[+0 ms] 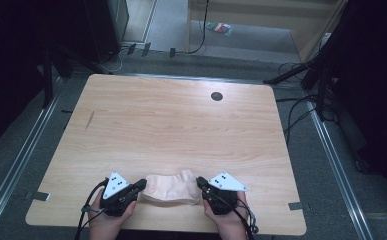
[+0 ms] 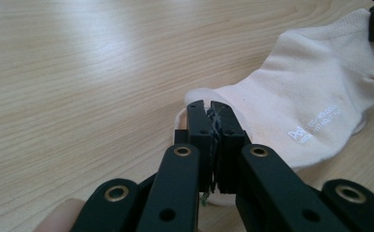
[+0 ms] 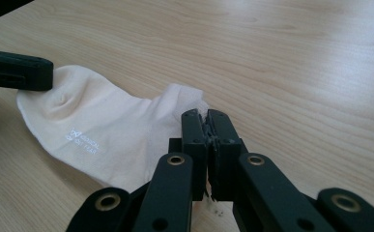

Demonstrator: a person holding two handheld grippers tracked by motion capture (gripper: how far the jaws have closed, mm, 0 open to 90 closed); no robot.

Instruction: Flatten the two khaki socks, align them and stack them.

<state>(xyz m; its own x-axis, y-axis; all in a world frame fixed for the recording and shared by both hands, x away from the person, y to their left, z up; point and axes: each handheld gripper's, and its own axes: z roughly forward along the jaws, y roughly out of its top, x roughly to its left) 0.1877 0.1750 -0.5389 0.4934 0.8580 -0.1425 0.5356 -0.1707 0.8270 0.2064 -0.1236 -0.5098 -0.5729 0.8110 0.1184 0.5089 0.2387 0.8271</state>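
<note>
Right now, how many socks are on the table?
1. The cream sock lies at the table's near edge, stretched between both tongs; another could hide underneath.

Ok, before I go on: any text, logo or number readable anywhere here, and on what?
sock: a small white logo with two short lines of white print, too small and blurred to read in either gripper view.
table: no writing.
grey plates on the grippers: only black dots, no text.

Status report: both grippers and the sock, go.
Left gripper shut on sock, one end. Right gripper shut on the other end. Sock low over table, near edge. Nothing in the way.
</note>
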